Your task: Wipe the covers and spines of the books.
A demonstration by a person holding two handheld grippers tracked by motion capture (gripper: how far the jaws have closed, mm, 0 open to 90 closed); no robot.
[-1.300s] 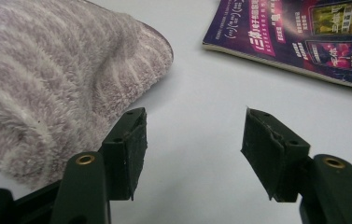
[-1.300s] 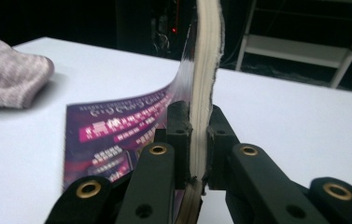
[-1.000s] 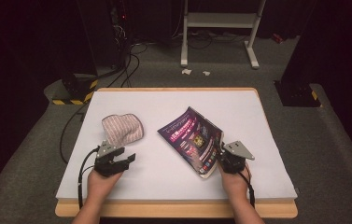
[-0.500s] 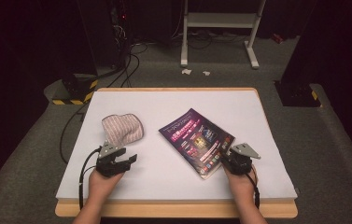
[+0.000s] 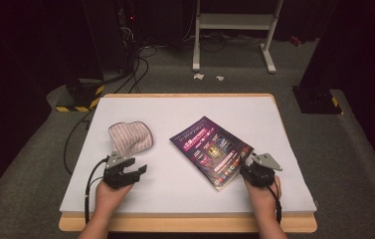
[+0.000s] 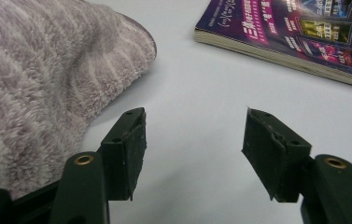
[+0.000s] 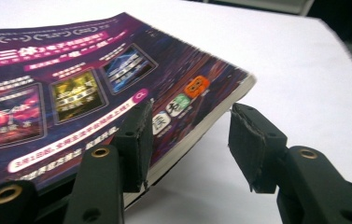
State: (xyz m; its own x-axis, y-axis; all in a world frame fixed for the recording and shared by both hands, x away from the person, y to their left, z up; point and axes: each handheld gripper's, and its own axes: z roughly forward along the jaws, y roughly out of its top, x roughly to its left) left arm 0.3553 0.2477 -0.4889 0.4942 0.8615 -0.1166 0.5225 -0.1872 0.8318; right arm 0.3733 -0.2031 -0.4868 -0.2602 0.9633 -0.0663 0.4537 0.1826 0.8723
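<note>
A purple paperback book (image 5: 211,149) lies flat at the middle right of the white table (image 5: 185,194). My right gripper (image 5: 245,168) is open at the book's near right corner. In the right gripper view one jaw stands over the cover (image 7: 71,93) and the other beside the page edge, not closed on it (image 7: 190,135). A striped pink fleece cloth (image 5: 130,137) lies bunched at the left. My left gripper (image 5: 138,169) rests just in front of it, open and empty (image 6: 194,140). The cloth (image 6: 33,93) is beside its left jaw, the book (image 6: 304,32) farther off.
A white metal stand (image 5: 234,25) is on the floor behind the table. Cables and a yellow-black striped base (image 5: 78,102) lie at the back left. A dark box (image 5: 319,99) sits on the floor at the right.
The book was raised and tilted at its near right corner; it has come down flat. My right gripper has let it go and drawn back a little to the right. The left gripper stayed put.
</note>
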